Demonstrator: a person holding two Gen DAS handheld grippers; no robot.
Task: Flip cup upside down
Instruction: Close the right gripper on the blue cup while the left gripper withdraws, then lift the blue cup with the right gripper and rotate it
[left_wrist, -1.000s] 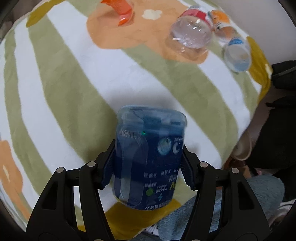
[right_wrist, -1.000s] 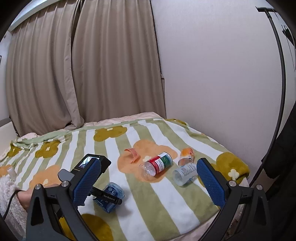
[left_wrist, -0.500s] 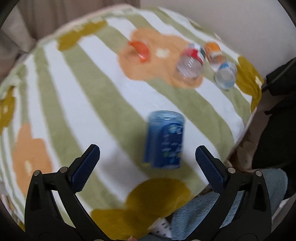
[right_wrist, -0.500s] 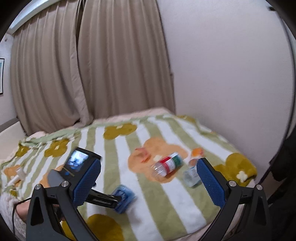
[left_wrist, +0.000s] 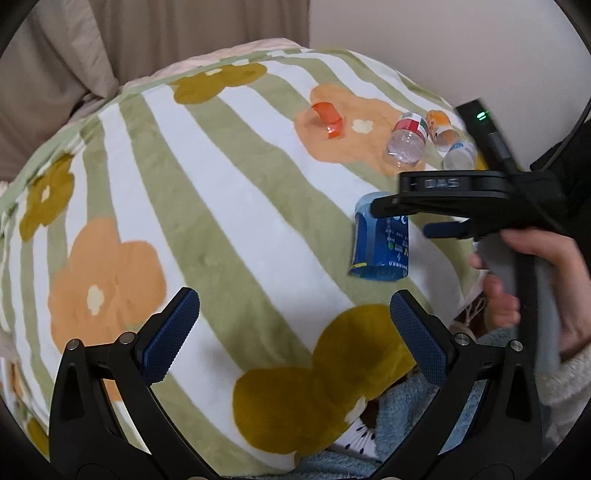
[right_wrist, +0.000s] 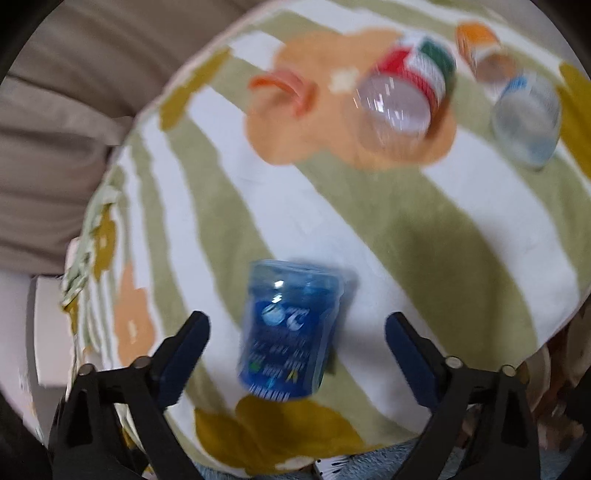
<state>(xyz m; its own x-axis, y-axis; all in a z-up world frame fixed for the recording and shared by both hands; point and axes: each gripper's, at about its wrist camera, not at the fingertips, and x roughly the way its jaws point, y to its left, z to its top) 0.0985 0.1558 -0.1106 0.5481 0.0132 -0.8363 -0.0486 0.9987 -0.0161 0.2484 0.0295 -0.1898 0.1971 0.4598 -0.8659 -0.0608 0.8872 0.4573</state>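
Blue cup (right_wrist: 290, 330) stands on the striped blanket (right_wrist: 424, 221), centred between the right gripper's fingers.

Its long axis runs roughly upright; the right gripper (right_wrist: 295, 350), wide open and empty, is nearer. The left gripper (left_wrist: 291, 332), also open and empty, hangs well left of the cup.

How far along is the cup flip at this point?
Apparently done: the blue cup stands on the striped blanket with its label text inverted, so it looks upside down. The left gripper is open and clear of it. The right gripper, also open, straddles the cup; its purpose is unclear. Nothing obvious remains.
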